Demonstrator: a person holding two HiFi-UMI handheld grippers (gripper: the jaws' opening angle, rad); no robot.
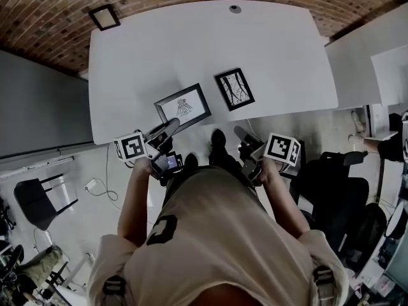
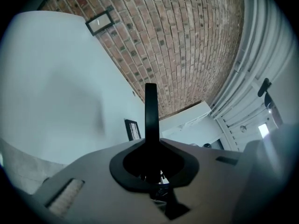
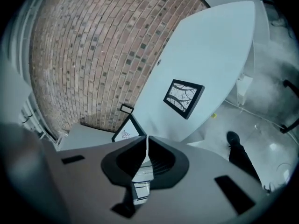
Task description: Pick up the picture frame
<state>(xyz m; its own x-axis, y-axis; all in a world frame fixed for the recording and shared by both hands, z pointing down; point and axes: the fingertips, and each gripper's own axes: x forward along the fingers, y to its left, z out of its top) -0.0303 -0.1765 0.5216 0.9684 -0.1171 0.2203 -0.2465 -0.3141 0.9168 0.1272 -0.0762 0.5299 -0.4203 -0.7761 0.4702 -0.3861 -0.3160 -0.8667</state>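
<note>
Table (image 1: 146, 50): white, set against a brick wall (image 1: 57, 18).

Two picture frames are laid flat near the near edge, close together but apart. The left frame (image 1: 183, 106) holds a small dark sketch on white. The right frame (image 1: 234, 88) holds a branch-like drawing and is set slightly further in from the edge. A small frame (image 1: 104, 16) is seen at the far left corner, well apart from the other two.

The left gripper (image 1: 174, 123) is held in the left hand (image 1: 141, 166). Its tip is seen at the near edge, just beside the near side of the left frame; contact cannot be judged. In the left gripper view the jaws are pressed together into a single dark blade, and nothing is held between them.

The right gripper (image 1: 238, 131) is held in the right hand (image 1: 268, 167), off the table, in front of the near edge and near the right frame. In the right gripper view its jaws are closed on each other, with only a thin seam between them and nothing clamped. Both near frames are seen ahead of it in that view.

Neither frame is gripped.
</note>
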